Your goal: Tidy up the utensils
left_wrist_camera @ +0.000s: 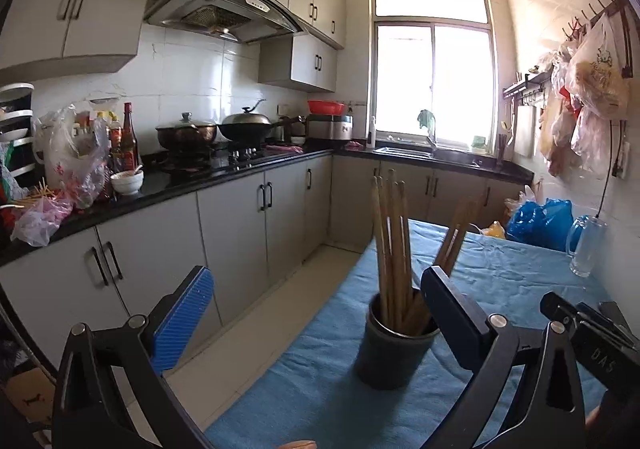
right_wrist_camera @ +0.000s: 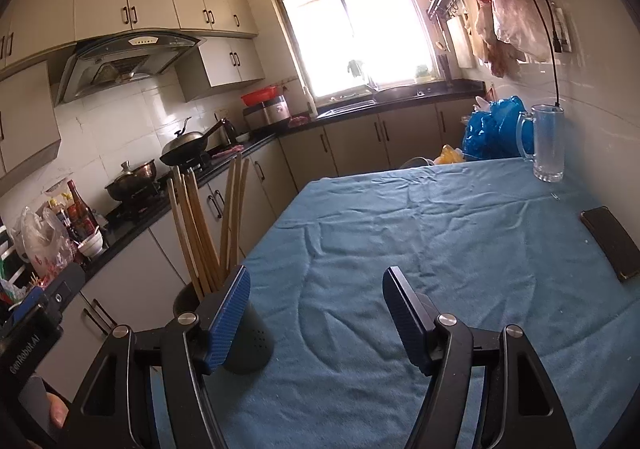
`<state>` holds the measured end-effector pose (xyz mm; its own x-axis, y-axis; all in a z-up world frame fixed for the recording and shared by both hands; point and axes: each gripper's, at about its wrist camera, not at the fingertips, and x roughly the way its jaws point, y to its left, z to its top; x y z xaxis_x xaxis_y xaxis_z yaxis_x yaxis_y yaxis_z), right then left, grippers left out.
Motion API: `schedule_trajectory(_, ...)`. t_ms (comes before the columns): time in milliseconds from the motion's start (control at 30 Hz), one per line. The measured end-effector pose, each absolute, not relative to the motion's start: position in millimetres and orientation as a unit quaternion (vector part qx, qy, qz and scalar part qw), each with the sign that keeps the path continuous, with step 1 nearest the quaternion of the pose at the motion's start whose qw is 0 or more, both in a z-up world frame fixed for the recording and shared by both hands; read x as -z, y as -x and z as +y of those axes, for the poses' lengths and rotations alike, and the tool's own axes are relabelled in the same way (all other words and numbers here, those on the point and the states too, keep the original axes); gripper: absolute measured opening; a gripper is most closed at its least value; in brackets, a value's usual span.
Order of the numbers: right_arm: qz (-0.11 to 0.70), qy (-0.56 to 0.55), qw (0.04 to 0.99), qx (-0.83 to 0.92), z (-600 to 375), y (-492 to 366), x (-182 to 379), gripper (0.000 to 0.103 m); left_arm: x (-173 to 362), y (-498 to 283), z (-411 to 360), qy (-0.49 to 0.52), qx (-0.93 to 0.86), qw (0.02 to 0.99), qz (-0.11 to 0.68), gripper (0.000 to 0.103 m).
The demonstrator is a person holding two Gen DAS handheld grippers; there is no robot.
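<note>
A dark round utensil holder (left_wrist_camera: pixel 394 351) stands on the blue tablecloth (left_wrist_camera: pixel 500 281) near the table's left edge. Several wooden chopsticks (left_wrist_camera: pixel 390 245) stand upright in it. My left gripper (left_wrist_camera: pixel 316 313) is open and empty, with the holder just beyond its right finger. In the right wrist view the holder (right_wrist_camera: pixel 250 345) and chopsticks (right_wrist_camera: pixel 200 225) sit behind the left finger of my right gripper (right_wrist_camera: pixel 316 313), which is open and empty over the cloth (right_wrist_camera: pixel 440 233).
A glass mug (right_wrist_camera: pixel 546 145) stands at the table's far right by the wall. A dark phone (right_wrist_camera: pixel 612 243) lies on the right. Blue plastic bags (right_wrist_camera: pixel 494 129) sit beyond the table. A kitchen counter (left_wrist_camera: pixel 200 181) with pots runs along the left.
</note>
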<state>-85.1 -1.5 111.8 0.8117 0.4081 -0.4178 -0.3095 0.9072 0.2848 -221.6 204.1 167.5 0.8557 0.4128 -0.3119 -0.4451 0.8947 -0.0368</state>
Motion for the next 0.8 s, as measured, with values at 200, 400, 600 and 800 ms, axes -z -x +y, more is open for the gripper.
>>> schedule_trajectory(200,0.251,-0.091,0.946,-0.184,-6,91,-103,0.074,-159,217,192,0.032,-0.219,0.96,0.172,0.103)
schedule_trajectory(400,0.264,-0.083,0.945,-0.177,-7,92,-95,0.075,-147,209,192,0.045,-0.209,0.953,0.216,0.103)
schedule_trajectory(600,0.274,-0.07,0.943,-0.176,-2,92,-88,0.075,-136,201,191,0.041,-0.205,0.946,0.248,0.103)
schedule_trajectory(800,0.273,-0.05,0.945,-0.173,7,94,-85,0.076,-126,198,194,0.043,-0.201,0.942,0.266,0.103)
